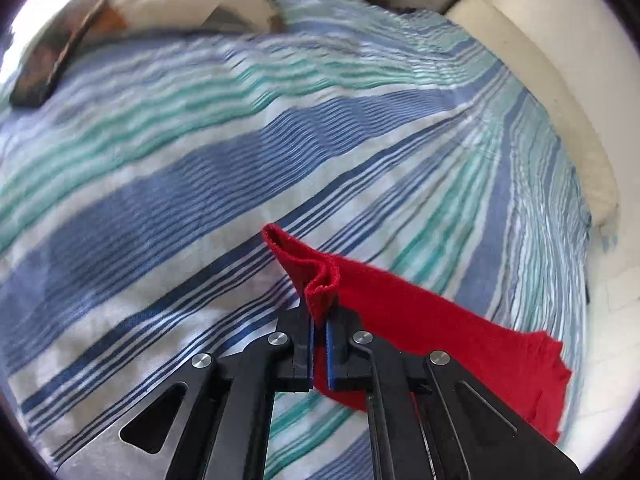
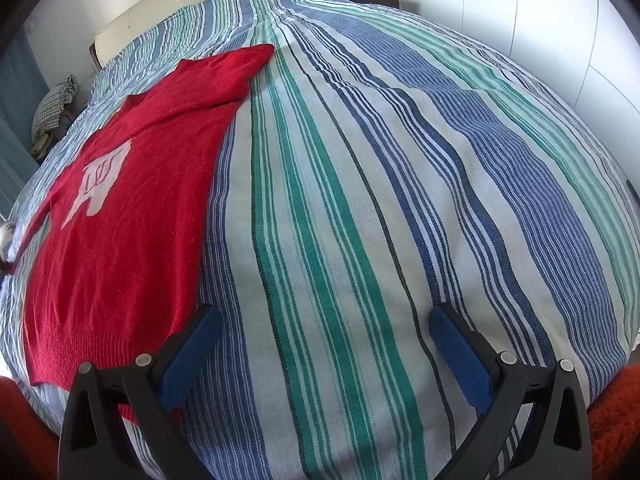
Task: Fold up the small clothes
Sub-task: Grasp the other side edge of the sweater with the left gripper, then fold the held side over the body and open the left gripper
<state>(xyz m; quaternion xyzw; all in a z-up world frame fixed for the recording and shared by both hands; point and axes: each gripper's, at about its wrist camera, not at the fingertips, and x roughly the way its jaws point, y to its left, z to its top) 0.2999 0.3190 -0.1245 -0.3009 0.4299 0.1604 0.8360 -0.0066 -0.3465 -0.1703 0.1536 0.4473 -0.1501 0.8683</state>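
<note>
Black fingers of the left gripper (image 1: 319, 344) pinch a bunched edge of the red sweater (image 1: 420, 320), lifting that fold above the striped bedspread (image 1: 200, 200) while the rest trails off to the right. Seen from the right wrist, the red sweater (image 2: 132, 200) lies mostly flat on the left side of the striped bedspread (image 2: 400, 200), its pale chest motif (image 2: 100, 184) facing up. To its right, the right gripper (image 2: 325, 354) hangs with blue pads (image 2: 192, 360) spread wide, holding nothing, the left pad over the sweater's hem. A cream headboard (image 2: 208, 4) stands at the far end.
</note>
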